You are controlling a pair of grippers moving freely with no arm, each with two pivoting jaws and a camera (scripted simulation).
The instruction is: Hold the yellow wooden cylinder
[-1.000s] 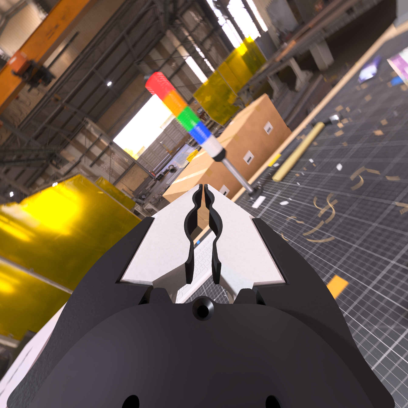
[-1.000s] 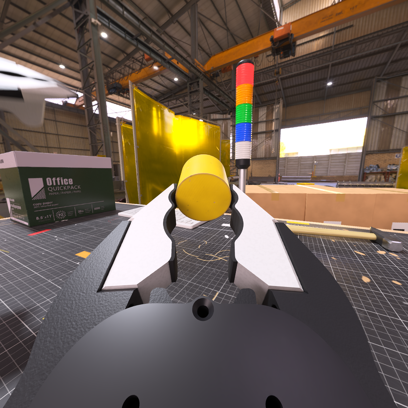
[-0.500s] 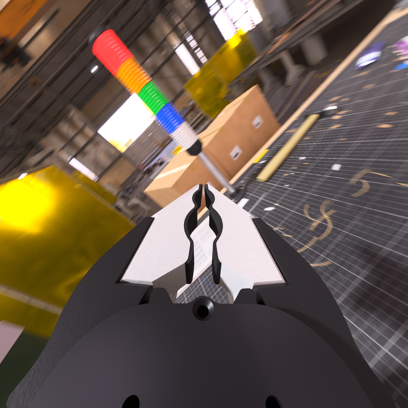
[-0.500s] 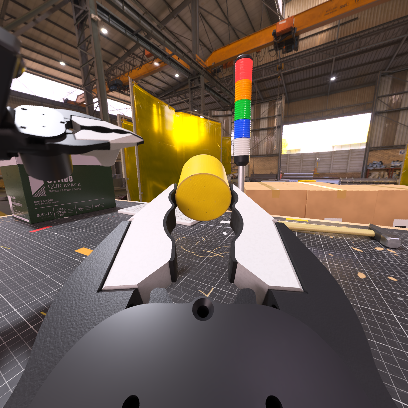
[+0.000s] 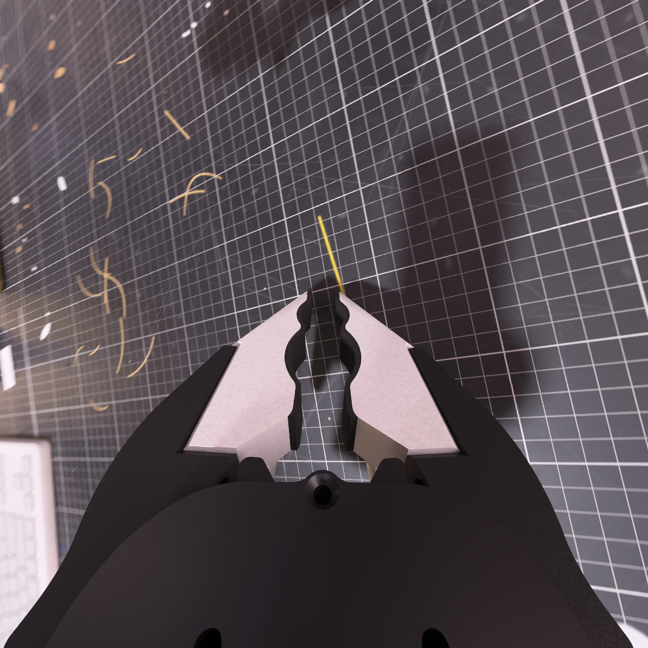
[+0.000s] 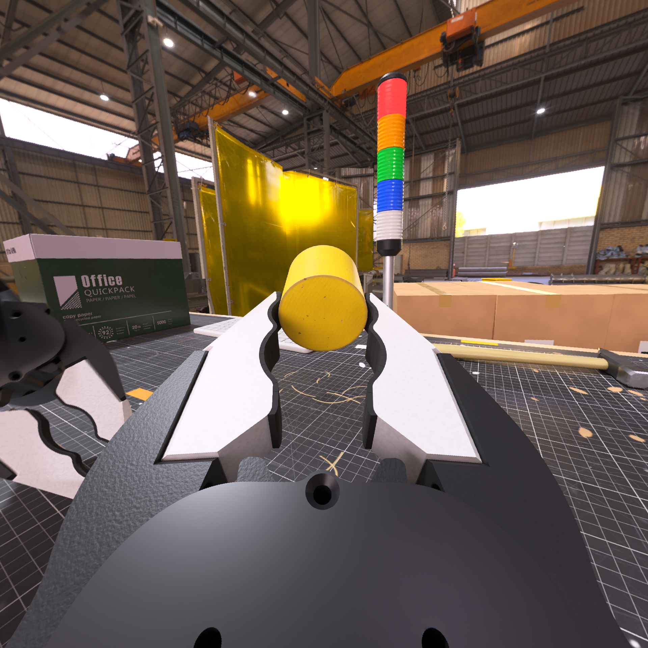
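The yellow wooden cylinder (image 6: 322, 308) lies end-on between the fingertips of my right gripper (image 6: 322, 298), which is shut on it and holds it above the dark cutting mat (image 6: 526, 438). My left gripper (image 5: 323, 294) points down at the mat (image 5: 491, 210). It is empty, with a narrow gap between its fingers. It also shows in the right wrist view (image 6: 94, 456), low at the left beside the right gripper, close above the mat. The cylinder does not show in the left wrist view.
A green and white paper box (image 6: 101, 291) stands at the back left, with a white keyboard (image 6: 224, 328) beside it. A signal tower (image 6: 391, 168), cardboard boxes (image 6: 526, 312) and a hammer (image 6: 526, 357) are at the back right. Wood shavings (image 5: 105, 280) lie on the mat.
My left gripper has tipped down from facing the hall to facing the mat and come lower beside the right gripper. Its fingers have parted a little. The right gripper still holds the cylinder.
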